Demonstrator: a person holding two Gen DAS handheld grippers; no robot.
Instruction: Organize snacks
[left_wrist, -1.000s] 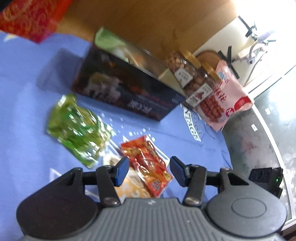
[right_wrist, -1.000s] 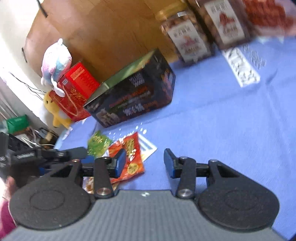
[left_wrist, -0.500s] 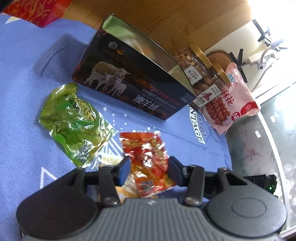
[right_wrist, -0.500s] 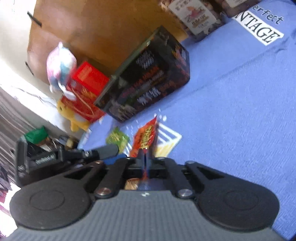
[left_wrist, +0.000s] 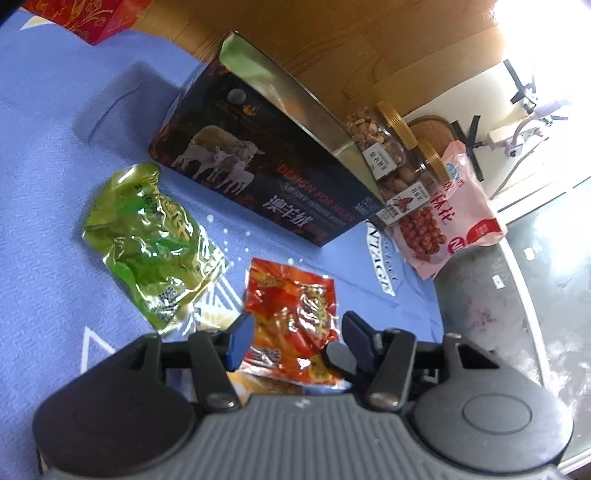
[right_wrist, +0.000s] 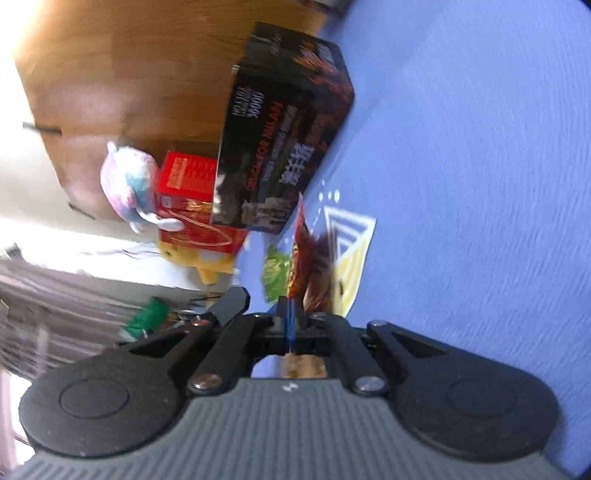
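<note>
Right gripper (right_wrist: 290, 325) jaws apparently clenched on red snack packet (left_wrist: 295, 314); left gripper (left_wrist: 295, 338) jaws opening around it.

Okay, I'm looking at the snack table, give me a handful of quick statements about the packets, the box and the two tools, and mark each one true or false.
1. The right tool is shut on the red snack packet. True.
2. The green snack packet lies inside the dark box. False: it lies on the blue cloth in front of the box.
3. The left tool has its pads pressed on the green packet. False: its jaws are opening, with the red packet between them.
4. Two jars of nuts stand beside the dark box. True.
5. The pink bag lies flat between the green and red packets. False: it sits beyond the jars, near the cloth's edge.
</note>
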